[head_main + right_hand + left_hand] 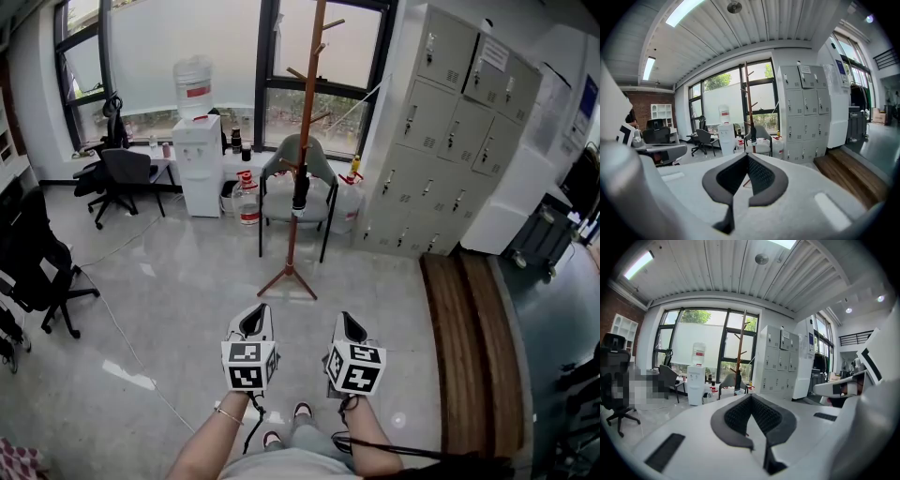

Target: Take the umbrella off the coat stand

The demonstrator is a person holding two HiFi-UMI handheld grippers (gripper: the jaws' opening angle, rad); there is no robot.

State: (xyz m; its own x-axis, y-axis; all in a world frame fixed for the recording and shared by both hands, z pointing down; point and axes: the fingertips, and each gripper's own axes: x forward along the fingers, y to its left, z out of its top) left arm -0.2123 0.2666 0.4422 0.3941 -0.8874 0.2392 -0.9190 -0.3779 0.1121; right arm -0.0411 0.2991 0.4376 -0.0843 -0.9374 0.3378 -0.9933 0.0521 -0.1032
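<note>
Far left, hard against the frame edge: black office chair on castors. Farther back by the window, a second office chair. Next along the window wall, white water dispenser, with a water jug on the floor just beside it.

Low in the head view: left tool held out over bare grey floor, jaws pressed together, nothing between them.

Centre: coat stand, a tall wooden pole on splayed feet, well apart from both tools. Open floor all the way between, and free room on either side of the feet. On the stand's lower pegs, the umbrella: dark, folded, hanging upright along the pole, tip clear of the floor. Just behind the pole, grey chair.

Right tool just beside the left one and level with it, jaws likewise pressed together and empty.

Right of the stand, grey lockers along the wall. Nearer, a long wooden platform bordering the free floor on that side.
</note>
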